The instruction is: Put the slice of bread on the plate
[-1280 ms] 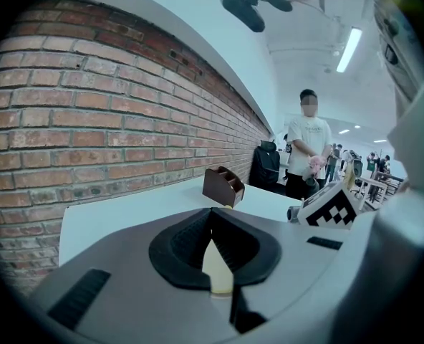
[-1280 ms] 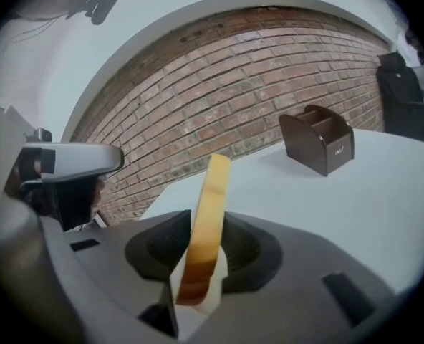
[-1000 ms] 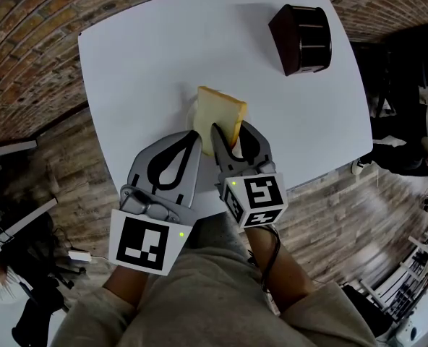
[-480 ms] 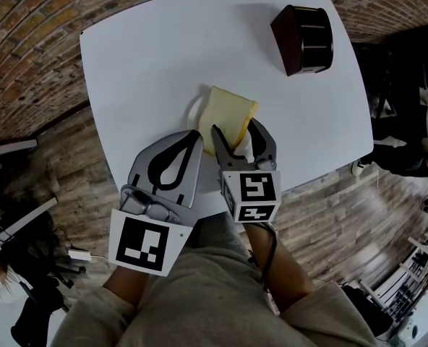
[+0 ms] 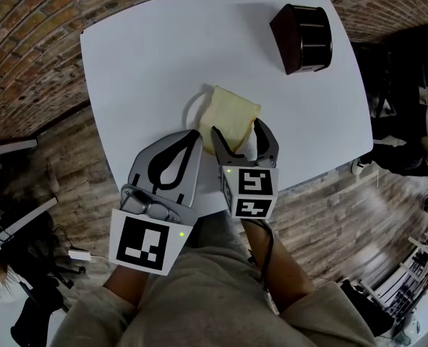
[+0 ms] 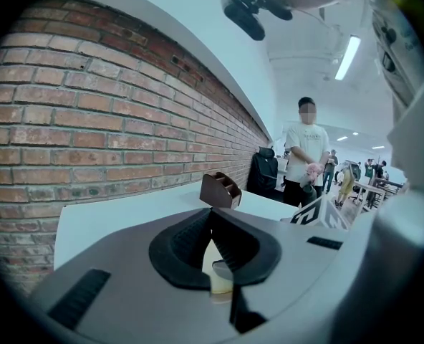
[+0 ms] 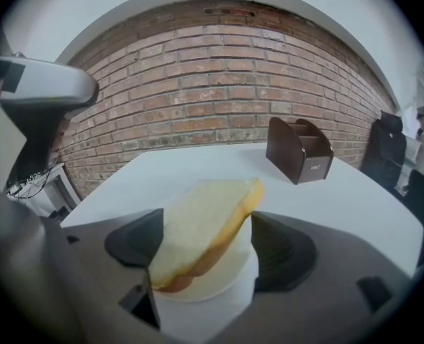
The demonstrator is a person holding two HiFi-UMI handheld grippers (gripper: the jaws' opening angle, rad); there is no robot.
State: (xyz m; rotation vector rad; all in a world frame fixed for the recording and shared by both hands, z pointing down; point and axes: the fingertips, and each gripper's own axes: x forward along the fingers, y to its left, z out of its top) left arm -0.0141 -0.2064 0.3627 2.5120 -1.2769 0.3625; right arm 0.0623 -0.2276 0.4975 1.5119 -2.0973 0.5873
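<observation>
The pale slice of bread (image 5: pixel 233 113) with a golden crust lies tilted on the small white plate (image 5: pixel 192 110) near the table's front edge. My right gripper (image 5: pixel 239 129) straddles it, and its jaws are opening. The slice (image 7: pixel 206 224) sits between them on the plate (image 7: pixel 219 296), leaning toward the left pad, with the right pad clear of it. My left gripper (image 5: pixel 197 134) rests just left of the plate, shut and empty. In the left gripper view its jaws (image 6: pixel 212 213) meet at the tip, with a bit of bread showing behind them.
A dark brown wooden holder (image 5: pixel 302 38) stands at the far right of the white table (image 5: pixel 149 56); it also shows in both gripper views (image 7: pixel 299 149) (image 6: pixel 220 189). A brick wall lies behind. A person (image 6: pixel 305 156) stands beyond the table.
The right jaws have spread wider. The bread has tipped from nearly upright to lying flatter on the plate. The left gripper has not moved.
</observation>
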